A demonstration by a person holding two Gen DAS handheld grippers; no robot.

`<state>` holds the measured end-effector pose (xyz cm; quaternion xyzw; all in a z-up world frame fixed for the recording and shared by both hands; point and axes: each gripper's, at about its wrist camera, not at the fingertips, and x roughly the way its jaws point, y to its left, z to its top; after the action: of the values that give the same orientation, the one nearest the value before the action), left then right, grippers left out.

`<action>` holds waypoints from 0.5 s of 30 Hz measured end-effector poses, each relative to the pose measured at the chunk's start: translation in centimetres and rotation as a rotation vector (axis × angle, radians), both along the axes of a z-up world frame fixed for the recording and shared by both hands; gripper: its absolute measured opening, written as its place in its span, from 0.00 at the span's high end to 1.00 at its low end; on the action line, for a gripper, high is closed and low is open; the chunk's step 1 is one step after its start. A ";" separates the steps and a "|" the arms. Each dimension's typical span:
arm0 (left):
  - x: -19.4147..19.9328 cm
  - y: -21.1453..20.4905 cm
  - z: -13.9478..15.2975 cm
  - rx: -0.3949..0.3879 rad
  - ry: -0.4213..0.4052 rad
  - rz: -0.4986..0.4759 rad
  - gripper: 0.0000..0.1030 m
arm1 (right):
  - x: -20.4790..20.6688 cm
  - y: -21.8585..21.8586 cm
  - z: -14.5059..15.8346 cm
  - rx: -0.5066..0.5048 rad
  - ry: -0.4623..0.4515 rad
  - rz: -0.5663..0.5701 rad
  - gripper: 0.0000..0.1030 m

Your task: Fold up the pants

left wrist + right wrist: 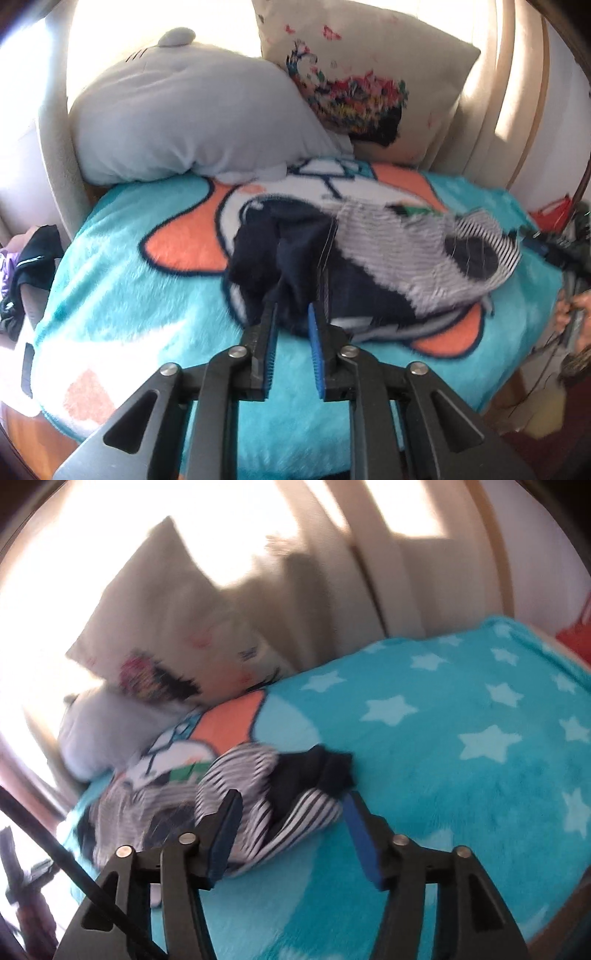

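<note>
The pants (pixel 388 258) lie bunched on a teal fleece blanket (pixel 129 295), part navy (pixel 266 258) and part grey-and-white striped (pixel 417 243). My left gripper (pixel 292 308) sits at the navy end with its jaws slightly parted. A navy fold reaches between the tips, and the pads do not visibly press on it. In the right wrist view the pants (pixel 258 775) are blurred. My right gripper (pixel 293 795) stands wide open over their striped and navy end, gripping nothing.
A grey plush pillow (pixel 184 122) and a printed cushion (pixel 362 74) lean against the curtained back. Dark clothes (pixel 29 266) hang off the bed's left side. A hand (pixel 570 306) shows at the right edge. The starred blanket (pixel 461 757) stretches right.
</note>
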<state>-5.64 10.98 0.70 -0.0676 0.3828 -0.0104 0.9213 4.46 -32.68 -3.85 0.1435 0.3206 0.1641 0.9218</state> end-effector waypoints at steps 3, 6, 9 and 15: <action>1.0 -1.2 1.2 -0.011 -0.032 -0.023 0.71 | 3.2 0.0 -1.1 0.043 0.068 -0.011 0.38; 2.4 -3.1 2.1 -0.012 -0.053 -0.044 0.61 | 4.9 1.0 -2.0 0.072 0.112 0.034 0.65; 4.0 -4.8 2.4 0.003 -0.057 -0.067 0.55 | 4.3 1.3 -1.4 0.004 0.086 0.022 0.83; 7.1 -8.2 1.2 0.027 -0.025 -0.137 0.55 | 2.6 -0.9 -1.7 -0.260 0.067 -0.180 0.83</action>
<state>1.47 2.76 1.92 -0.0288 0.3751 -0.0694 0.9239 7.03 -33.57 -5.53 0.0566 0.3554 0.0331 0.9324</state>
